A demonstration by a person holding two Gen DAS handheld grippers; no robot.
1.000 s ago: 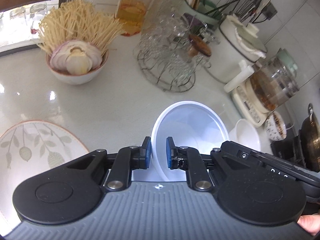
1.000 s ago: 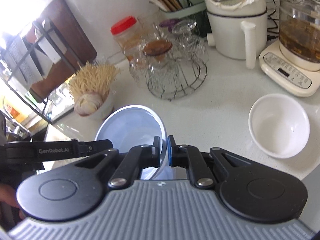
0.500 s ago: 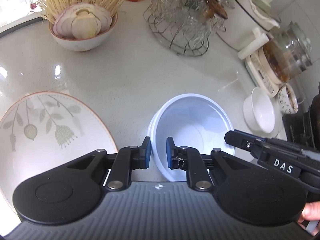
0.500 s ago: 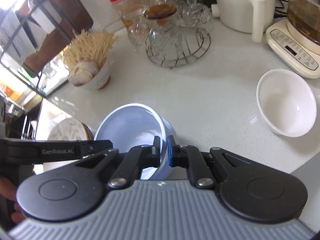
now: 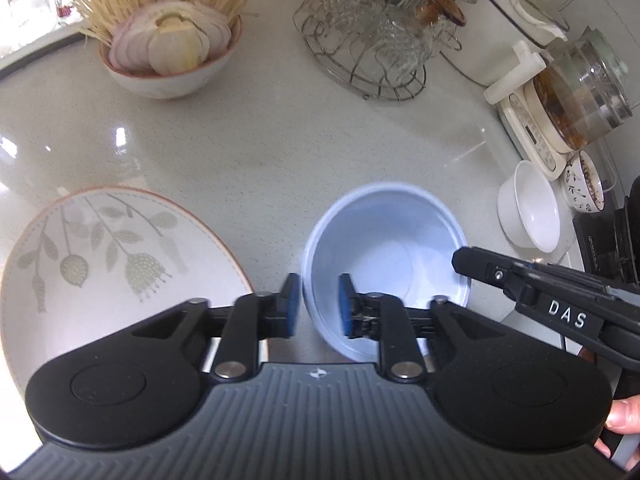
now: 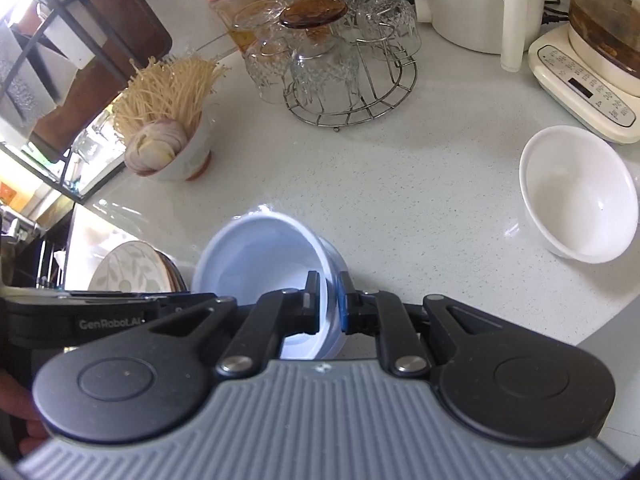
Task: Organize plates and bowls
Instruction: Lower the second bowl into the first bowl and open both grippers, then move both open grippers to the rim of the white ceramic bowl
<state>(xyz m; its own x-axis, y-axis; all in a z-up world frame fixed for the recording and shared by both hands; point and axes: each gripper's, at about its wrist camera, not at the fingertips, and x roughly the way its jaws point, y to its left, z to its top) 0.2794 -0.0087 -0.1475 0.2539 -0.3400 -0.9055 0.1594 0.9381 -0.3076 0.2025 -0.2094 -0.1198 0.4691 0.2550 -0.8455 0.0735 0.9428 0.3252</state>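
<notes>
Pale blue round plastic bowl (image 5: 386,268) sits on the speckled white countertop (image 5: 280,152), left gripper (image 5: 316,309) and right gripper (image 6: 329,307) both opening off its rim; white ceramic bowl (image 6: 580,196) at 3 o'clock and leaf-patterned plate (image 5: 100,264) at 9 unstacked.

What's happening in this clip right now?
A person is working both grippers on one pale blue bowl, which sits on the white counter beside a leaf-patterned plate. The left gripper straddles its near rim with jaws opening, pads clear. The right gripper straddles the opposite rim, also opening. A white bowl waits further right.
</notes>
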